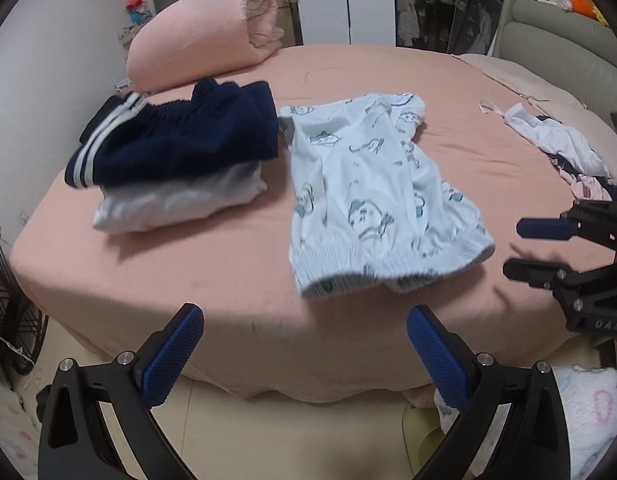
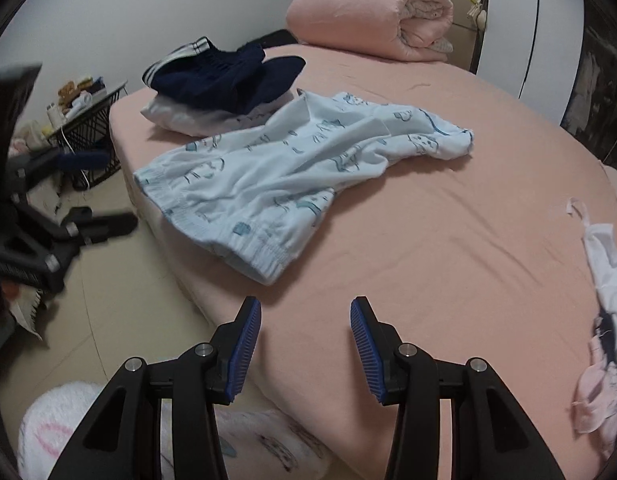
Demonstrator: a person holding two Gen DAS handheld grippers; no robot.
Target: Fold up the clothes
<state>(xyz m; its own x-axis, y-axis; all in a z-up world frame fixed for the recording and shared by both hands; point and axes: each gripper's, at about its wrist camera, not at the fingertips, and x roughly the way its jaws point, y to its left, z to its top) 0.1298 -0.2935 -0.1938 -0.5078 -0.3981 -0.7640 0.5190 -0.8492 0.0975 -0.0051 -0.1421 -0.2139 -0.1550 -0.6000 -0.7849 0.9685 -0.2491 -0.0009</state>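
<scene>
Light blue printed shorts (image 1: pixel 372 200) lie spread on the pink bed (image 1: pixel 236 272), waistband toward the near edge; they also show in the right wrist view (image 2: pixel 292 168). A folded stack, navy shorts (image 1: pixel 176 136) on a white garment (image 1: pixel 176 200), sits to their left, and shows in the right wrist view (image 2: pixel 224 76). My left gripper (image 1: pixel 304 316) is open and empty, just off the bed's edge below the shorts. My right gripper (image 2: pixel 306 308) is open and empty over the bed's near edge; it appears in the left wrist view (image 1: pixel 516 248).
A rolled pink quilt (image 1: pixel 204 36) lies at the far end of the bed. A pile of unfolded white, navy and pink clothes (image 1: pixel 564 152) lies at the right. A black wire basket (image 2: pixel 88 136) stands on the floor beside the bed. A fluffy white item (image 2: pixel 60 424) is below.
</scene>
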